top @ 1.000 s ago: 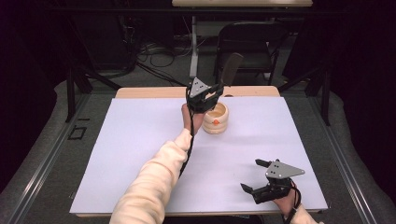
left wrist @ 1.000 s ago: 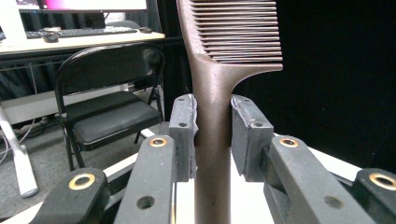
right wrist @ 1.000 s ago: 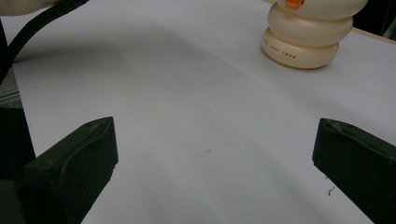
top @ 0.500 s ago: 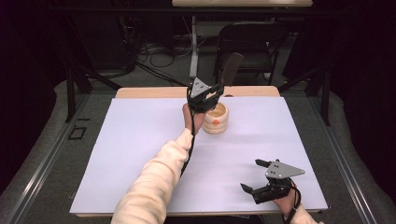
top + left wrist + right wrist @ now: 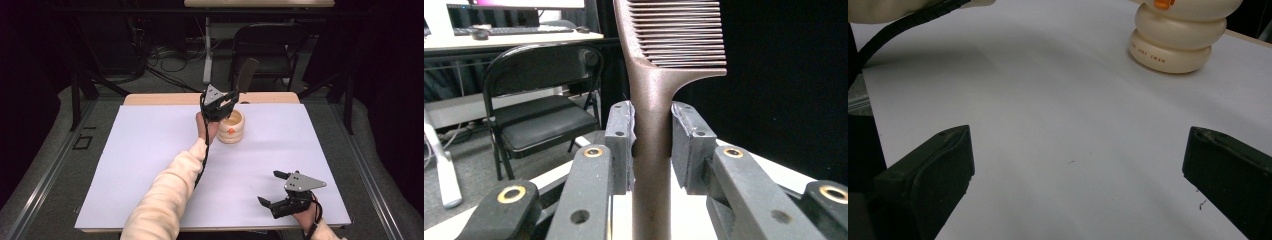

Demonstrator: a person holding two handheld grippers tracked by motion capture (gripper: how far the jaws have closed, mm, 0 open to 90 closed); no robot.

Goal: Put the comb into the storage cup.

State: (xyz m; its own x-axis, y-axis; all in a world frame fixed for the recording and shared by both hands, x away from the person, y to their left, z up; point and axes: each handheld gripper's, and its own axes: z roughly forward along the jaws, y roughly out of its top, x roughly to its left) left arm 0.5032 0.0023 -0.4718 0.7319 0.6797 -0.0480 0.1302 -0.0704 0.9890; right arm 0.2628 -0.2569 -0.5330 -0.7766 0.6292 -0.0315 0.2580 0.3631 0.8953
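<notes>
The left gripper (image 5: 231, 100) hangs over the far middle of the table (image 5: 150, 150), just above and left of the cup-shaped holder (image 5: 231, 127). The comb (image 5: 651, 125) stands upright between its jaws. The right gripper (image 5: 272, 190) sits near the table's front right edge, well apart from the holder. A folding chair (image 5: 265, 50) stands behind the table.

Brown comb (image 5: 651, 100): a dark, matte brown plastic comb with a thick handle and a row of fine, parallel teeth projecting to one side near the top. It stands roughly upright, its handle clamped between the two pads of the left hand-held gripper (image 5: 220, 103). In the high view, its toothed end (image 5: 246, 76) rises tilted above the far edge of the bench.
</notes>
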